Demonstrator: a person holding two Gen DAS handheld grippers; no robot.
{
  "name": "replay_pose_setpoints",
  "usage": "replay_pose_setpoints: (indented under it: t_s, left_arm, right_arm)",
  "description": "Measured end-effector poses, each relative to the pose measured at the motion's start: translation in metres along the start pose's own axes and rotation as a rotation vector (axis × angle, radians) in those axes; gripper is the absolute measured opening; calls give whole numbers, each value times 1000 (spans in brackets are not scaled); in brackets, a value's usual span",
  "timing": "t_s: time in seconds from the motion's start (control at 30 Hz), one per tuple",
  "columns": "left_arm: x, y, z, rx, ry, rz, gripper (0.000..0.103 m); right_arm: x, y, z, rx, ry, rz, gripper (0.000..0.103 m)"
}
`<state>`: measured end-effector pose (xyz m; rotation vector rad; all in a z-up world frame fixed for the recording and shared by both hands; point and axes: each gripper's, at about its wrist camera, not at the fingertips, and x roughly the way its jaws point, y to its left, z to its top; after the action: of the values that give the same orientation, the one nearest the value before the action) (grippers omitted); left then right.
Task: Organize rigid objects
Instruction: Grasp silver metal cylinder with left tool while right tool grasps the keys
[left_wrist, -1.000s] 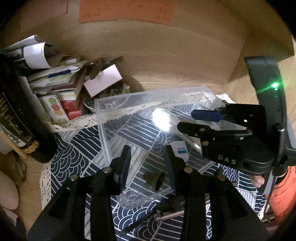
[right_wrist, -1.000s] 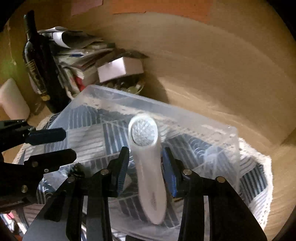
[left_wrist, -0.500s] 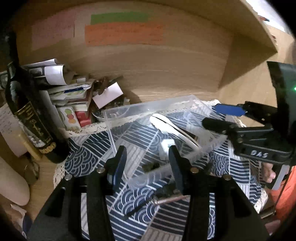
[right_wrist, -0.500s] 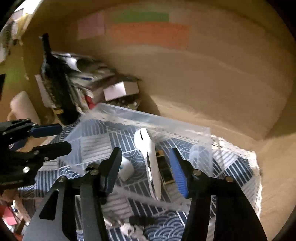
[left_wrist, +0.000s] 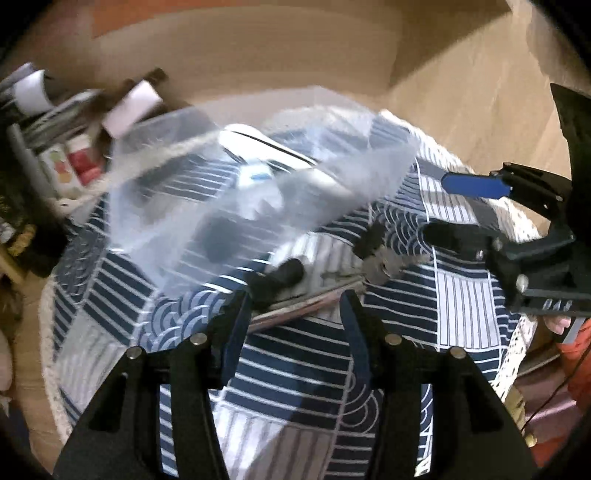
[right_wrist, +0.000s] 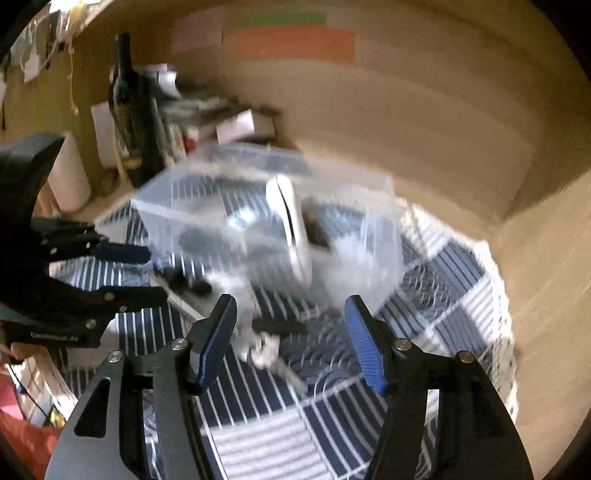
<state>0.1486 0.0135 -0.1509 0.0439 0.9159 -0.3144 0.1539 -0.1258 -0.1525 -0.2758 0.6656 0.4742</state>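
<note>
One clear plastic bin (right_wrist: 258, 206), one long white device (right_wrist: 291, 225) inside it, one dark wine bottle (right_wrist: 129, 110), one blue patterned cloth (left_wrist: 295, 369), two grippers, left (left_wrist: 295, 314) and right (right_wrist: 291, 325), three coloured paper notes (right_wrist: 295, 42) on the wall

Dark wine bottle (right_wrist: 135, 110) by paper clutter (left_wrist: 40, 107), coloured notes (right_wrist: 295, 42) on wooden wall

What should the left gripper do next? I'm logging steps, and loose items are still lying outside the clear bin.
Probably ease the left gripper forward and down onto the slim metallic tool just ahead. Both it and the right gripper are open and empty, while the clear bin already holds the white device. Blur hides the tool's exact shape.
</note>
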Motion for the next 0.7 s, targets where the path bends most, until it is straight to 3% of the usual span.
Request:
replay_pose_setpoints:
  t_s: [0.13, 0.3, 0.53, 0.7]
  left_arm:
    - [10, -9, 4, 60, -12, 51, 51]
    - [7, -4, 5, 47, -1, 13, 51]
    - [-12, -16, -5, 104, -42, 23, 51]
    - [11, -17, 2, 121, 23, -18, 51]
  right_arm:
    - [14, -1, -16, -10, 77, 17, 57]
    - [35, 2, -24, -26, 139, 48, 57]
    - [50, 12, -19, -54, 150, 73, 56]
    - [54, 14, -16, -40, 145, 111, 39]
